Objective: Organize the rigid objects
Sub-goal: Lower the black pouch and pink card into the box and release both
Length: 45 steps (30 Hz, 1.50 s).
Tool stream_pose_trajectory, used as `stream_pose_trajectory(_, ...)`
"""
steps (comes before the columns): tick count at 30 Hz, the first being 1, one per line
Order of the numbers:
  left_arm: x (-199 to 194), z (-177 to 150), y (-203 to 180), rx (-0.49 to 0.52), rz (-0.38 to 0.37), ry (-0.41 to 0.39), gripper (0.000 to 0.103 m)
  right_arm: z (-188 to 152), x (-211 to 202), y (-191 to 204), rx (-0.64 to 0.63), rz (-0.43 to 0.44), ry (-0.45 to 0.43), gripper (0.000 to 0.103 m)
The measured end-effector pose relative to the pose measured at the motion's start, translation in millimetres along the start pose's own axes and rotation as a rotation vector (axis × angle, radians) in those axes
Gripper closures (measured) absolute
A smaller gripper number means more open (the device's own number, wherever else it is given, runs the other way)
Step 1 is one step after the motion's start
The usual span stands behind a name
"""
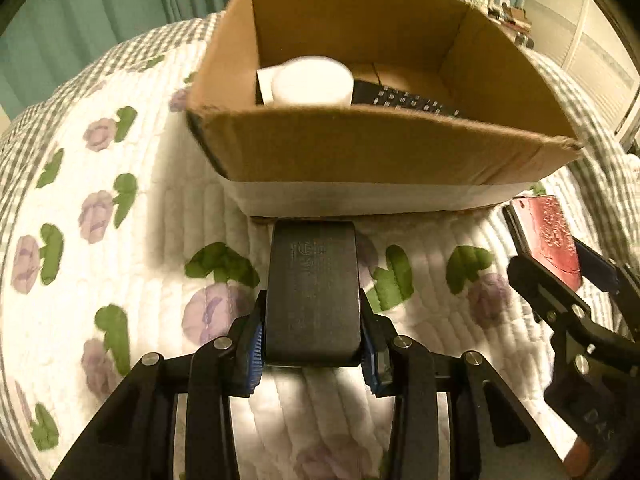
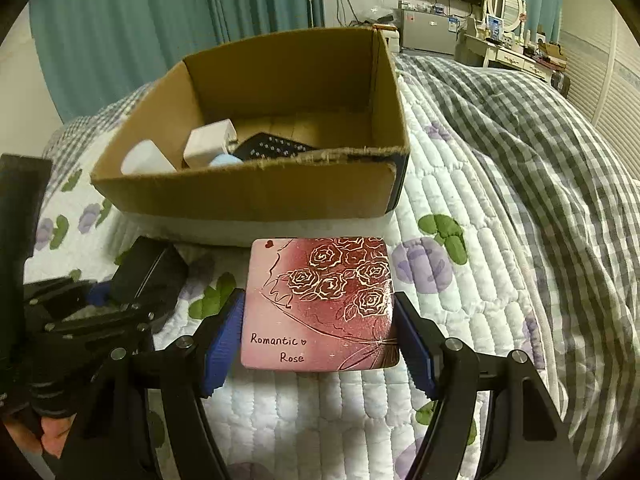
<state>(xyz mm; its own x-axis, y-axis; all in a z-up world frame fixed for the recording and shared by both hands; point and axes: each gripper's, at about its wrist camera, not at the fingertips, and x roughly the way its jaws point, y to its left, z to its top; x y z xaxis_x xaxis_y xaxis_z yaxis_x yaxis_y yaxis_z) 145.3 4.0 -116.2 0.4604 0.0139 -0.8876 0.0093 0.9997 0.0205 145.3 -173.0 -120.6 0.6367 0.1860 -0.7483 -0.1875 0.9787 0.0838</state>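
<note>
While both loads are held just short of it, the cardboard box [image 2: 256, 196] is seen on the quilt [image 2: 480, 280], already holding a white container [image 1: 312, 80], a white block [image 2: 210, 142] and a remote [image 1: 404, 100]. A rose-printed tin [image 2: 320, 304] is clamped between the pads of the right gripper [image 2: 320, 338]; a black case [image 1: 312, 292] is pinched by the left gripper [image 1: 312, 350]. Either load could be caught on the near box wall unless raised, and the smooth case could be lost from the grip
</note>
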Motion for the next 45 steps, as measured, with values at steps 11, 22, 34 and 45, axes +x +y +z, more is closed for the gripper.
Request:
stream_pose_trajectory(11, -72.6, -6.7, -14.9, 0.021, 0.001, -0.076, 0.065, 11.1, -41.5, -2.9, 0.003, 0.017, -0.064, 0.032)
stream_pose_trajectory(22, -154.3, 24.4, -34.2, 0.039, -0.032, -0.224, 0.065, 44.3, -115.2, -3.0, -0.024, 0.012, -0.198, 0.032)
stream_pose_trajectory(34, -167.3, 84.3, -35.8, 0.062, -0.088, -0.343, 0.064, 104.6, -148.7, 2.8, -0.096, 0.017, -0.297, 0.032)
stream_pose_trajectory(45, -95.4, 131.6, -38.4, 0.102, -0.030, -0.323, 0.064, 158.8, -95.5, -10.0, -0.112, 0.023, -0.271, 0.032)
